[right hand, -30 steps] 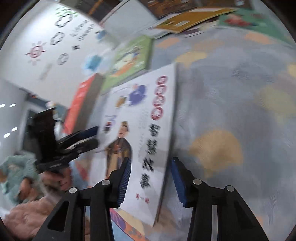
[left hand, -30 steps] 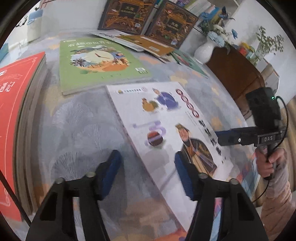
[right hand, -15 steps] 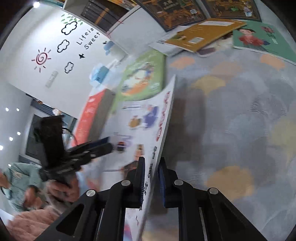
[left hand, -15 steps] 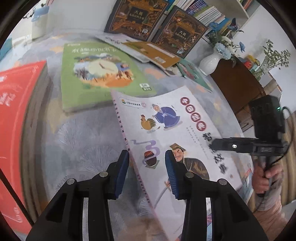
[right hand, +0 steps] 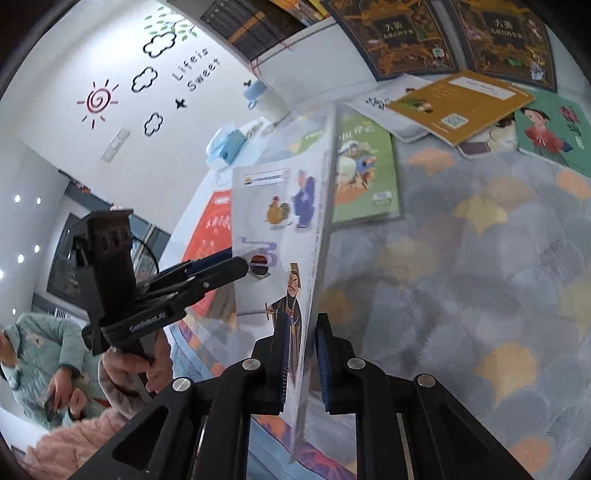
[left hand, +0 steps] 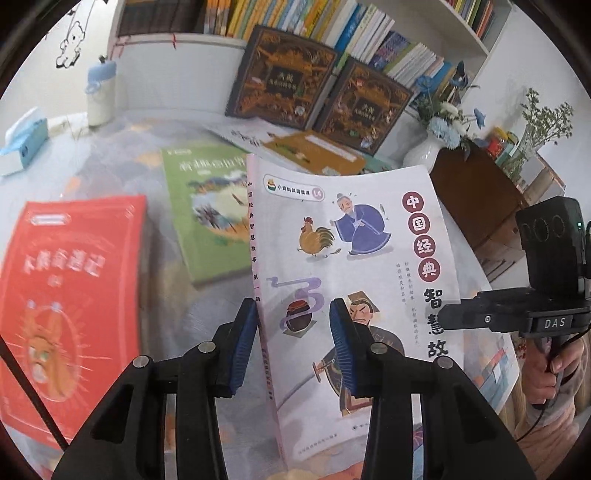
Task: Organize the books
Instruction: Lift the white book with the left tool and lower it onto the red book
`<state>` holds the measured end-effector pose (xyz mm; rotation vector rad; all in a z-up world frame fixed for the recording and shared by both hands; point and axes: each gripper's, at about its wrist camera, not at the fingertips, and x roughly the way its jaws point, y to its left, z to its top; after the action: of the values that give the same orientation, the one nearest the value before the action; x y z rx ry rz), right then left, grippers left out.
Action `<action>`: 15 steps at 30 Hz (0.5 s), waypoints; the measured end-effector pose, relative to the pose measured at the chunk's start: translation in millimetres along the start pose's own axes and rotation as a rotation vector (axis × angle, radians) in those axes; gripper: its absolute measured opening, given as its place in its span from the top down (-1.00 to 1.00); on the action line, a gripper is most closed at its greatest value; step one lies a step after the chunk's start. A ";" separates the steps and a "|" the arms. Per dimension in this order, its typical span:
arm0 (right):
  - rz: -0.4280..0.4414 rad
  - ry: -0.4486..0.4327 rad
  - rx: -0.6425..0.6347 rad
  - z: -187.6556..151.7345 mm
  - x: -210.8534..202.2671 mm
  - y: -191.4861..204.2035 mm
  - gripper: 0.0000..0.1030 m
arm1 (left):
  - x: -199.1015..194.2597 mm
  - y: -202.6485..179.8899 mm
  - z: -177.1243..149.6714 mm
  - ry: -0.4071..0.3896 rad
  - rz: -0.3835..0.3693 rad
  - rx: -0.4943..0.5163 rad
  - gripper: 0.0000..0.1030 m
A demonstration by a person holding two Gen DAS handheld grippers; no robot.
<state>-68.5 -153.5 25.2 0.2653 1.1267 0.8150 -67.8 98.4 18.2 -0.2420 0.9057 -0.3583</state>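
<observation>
White storybook (left hand: 354, 258): in hand, raised off the patterned cloth (right hand: 480, 258) and tilted up on edge. The right gripper (right hand: 301, 354) is clamped on its lower right edge, blue pads pressed flat to either side of the thin cover. The left gripper (left hand: 291, 343) straddles the spine side, one pad just outside the spine and the other over the cover art; whether both pads actually press the book cannot be told from here, though the jaws stand narrow around it. Red book (left hand: 70, 295): a thick volume lying flat to the left of the left gripper, apparently the start of a pile. Green book (left hand: 207, 210): flat on the cloth, beyond the left gripper and partly hidden behind the lifted storybook. Orange book (right hand: 458, 99), a teal book (right hand: 554, 129) and a white booklet (right hand: 388, 107): loose and overlapping, far ahead of the right gripper. Two dark ornate books (left hand: 284, 74): leaning against the shelf (left hand: 369, 33), which already holds upright rows. Progress, judged: early; one book lifted, none visibly placed from this lift, and at least five loose books left to gather.
</observation>
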 end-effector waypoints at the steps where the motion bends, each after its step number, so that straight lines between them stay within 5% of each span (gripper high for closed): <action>1: 0.001 -0.001 -0.003 1.6 0.4 2.3 0.78 | -6.1 3.3 3.0 -0.013 0.003 -0.002 0.30; 15: 0.151 0.016 0.002 51.5 34.6 70.7 0.78 | -88.2 52.5 39.6 -0.172 0.109 0.009 0.24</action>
<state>-48.2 -70.2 64.0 0.3492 1.1323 0.9511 -75.3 184.0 87.0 -0.2108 0.7447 -0.2369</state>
